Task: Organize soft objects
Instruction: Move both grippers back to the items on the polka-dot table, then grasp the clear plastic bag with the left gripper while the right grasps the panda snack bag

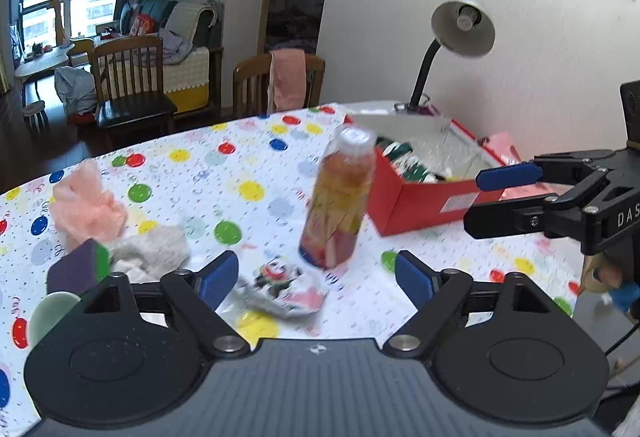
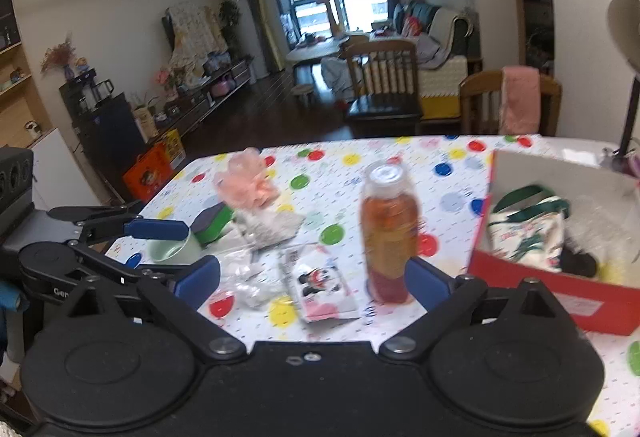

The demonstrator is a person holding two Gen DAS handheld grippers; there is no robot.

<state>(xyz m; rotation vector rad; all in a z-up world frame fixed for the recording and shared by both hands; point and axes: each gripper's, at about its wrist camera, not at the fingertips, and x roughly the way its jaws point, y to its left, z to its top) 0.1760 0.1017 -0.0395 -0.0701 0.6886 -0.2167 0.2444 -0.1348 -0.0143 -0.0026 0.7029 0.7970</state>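
On the dotted tablecloth lie a pink fluffy cloth [image 1: 86,207] [image 2: 246,179], a grey-white cloth [image 1: 154,251] [image 2: 272,225], a purple and green sponge [image 1: 78,267] [image 2: 210,223] and a printed soft packet [image 1: 280,287] [image 2: 320,283]. A red box [image 1: 416,197] [image 2: 560,289] at the right holds a white and green bag [image 2: 528,233]. My left gripper [image 1: 316,281] [image 2: 158,243] is open and empty, just above the packet. My right gripper [image 2: 314,283] [image 1: 480,201] is open and empty, near the box's front.
A juice bottle [image 1: 338,197] [image 2: 390,233] stands upright between the cloths and the box. A pale green cup [image 2: 172,247] [image 1: 50,313] stands by the sponge. A desk lamp [image 1: 460,33] stands behind the box. Chairs stand past the table's far edge.
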